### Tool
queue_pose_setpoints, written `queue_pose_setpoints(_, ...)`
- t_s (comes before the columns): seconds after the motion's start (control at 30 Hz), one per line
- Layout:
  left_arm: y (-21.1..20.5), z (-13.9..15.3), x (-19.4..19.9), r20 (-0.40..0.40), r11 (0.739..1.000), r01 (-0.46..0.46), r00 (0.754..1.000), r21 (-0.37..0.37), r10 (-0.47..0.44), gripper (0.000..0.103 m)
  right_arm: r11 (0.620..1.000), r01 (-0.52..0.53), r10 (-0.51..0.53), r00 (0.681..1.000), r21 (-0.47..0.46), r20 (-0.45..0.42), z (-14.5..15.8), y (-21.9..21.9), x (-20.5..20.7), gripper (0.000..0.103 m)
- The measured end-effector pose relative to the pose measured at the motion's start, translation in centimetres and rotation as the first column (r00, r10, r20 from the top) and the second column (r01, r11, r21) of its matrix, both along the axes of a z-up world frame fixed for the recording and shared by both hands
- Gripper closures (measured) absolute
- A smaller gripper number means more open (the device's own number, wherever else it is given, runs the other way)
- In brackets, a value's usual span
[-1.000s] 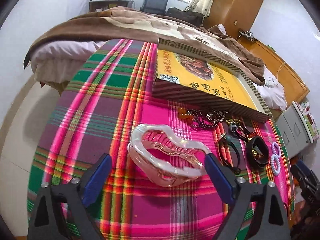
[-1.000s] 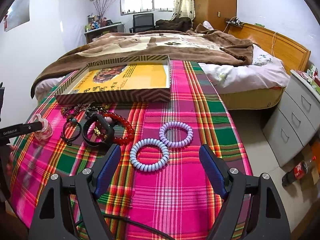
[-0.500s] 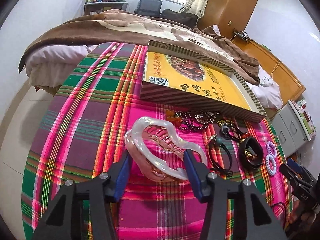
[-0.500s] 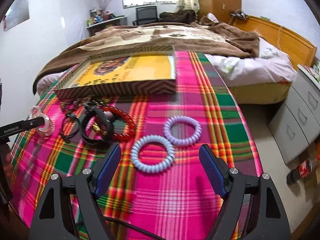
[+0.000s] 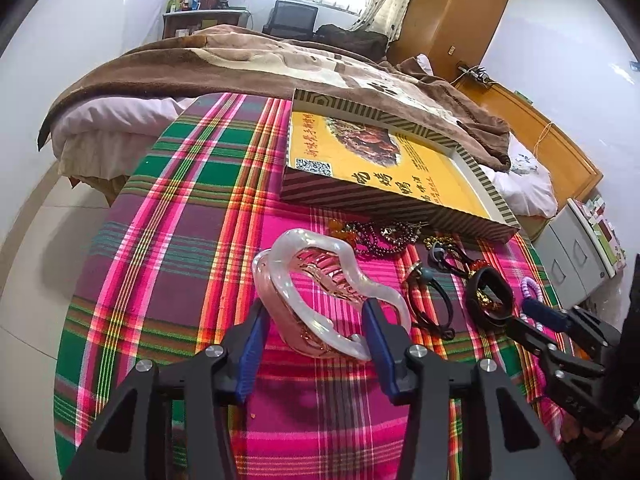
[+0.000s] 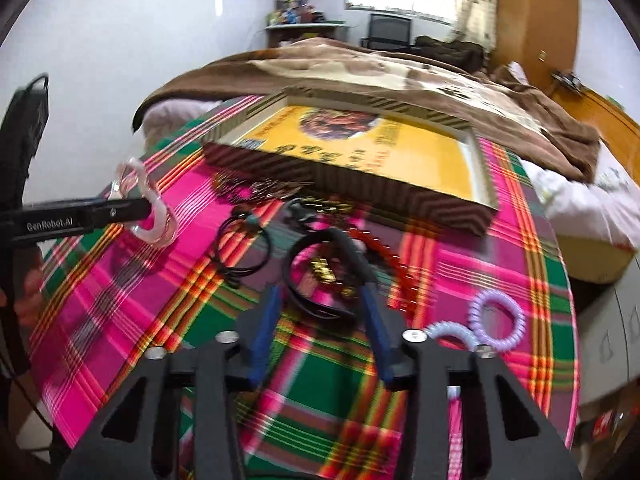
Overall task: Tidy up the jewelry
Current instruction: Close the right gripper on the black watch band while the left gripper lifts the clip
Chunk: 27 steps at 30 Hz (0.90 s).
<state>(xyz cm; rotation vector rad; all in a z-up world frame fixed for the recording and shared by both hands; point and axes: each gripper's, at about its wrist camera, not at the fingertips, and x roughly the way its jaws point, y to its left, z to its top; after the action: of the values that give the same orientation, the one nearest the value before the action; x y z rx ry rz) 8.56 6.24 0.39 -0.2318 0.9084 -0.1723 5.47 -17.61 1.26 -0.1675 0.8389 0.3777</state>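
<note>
Your left claw (image 5: 316, 332) is closing, pads against the pearly hair clip (image 5: 320, 280) near the table's (image 5: 160, 240) left edge, bare cloth beyond. Your right claw (image 6: 322, 320) is closing around the black bracelet (image 6: 316, 276); coil ties (image 6: 496, 316) sit rightward.

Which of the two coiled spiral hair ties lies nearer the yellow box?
The lilac coiled spiral hair tie; it lies farther up the plaid cloth toward the yellow box, while the pale blue coiled spiral hair tie sits nearer the camera.
</note>
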Motion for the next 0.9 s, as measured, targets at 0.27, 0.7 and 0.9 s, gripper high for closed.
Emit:
queue_pose_setpoints(0.27, -0.1, -0.7, -0.2, -0.021, 1.000, 0.008, 1.000, 0.006, -0.008, 0.055, 0.998, -0.058, 0.058, 0.997, -0.015, -0.052, -1.4, 1.5, 1.2, 0.068)
queue_pose_setpoints(0.7, -0.6, -0.7, -0.1, -0.018, 1.000, 0.017, 1.000, 0.006, -0.017, 0.055, 0.994, -0.067, 0.064, 0.997, -0.082, -0.031, -1.7, 2.4, 1.8, 0.087)
queue_pose_setpoints(0.9, -0.8, -0.6, -0.2, -0.015, 1.000, 0.023, 1.000, 0.010, -0.023, 0.055, 0.993, -0.070, 0.071, 0.997, -0.095, 0.007, -1.3, 2.5, 1.1, 0.097)
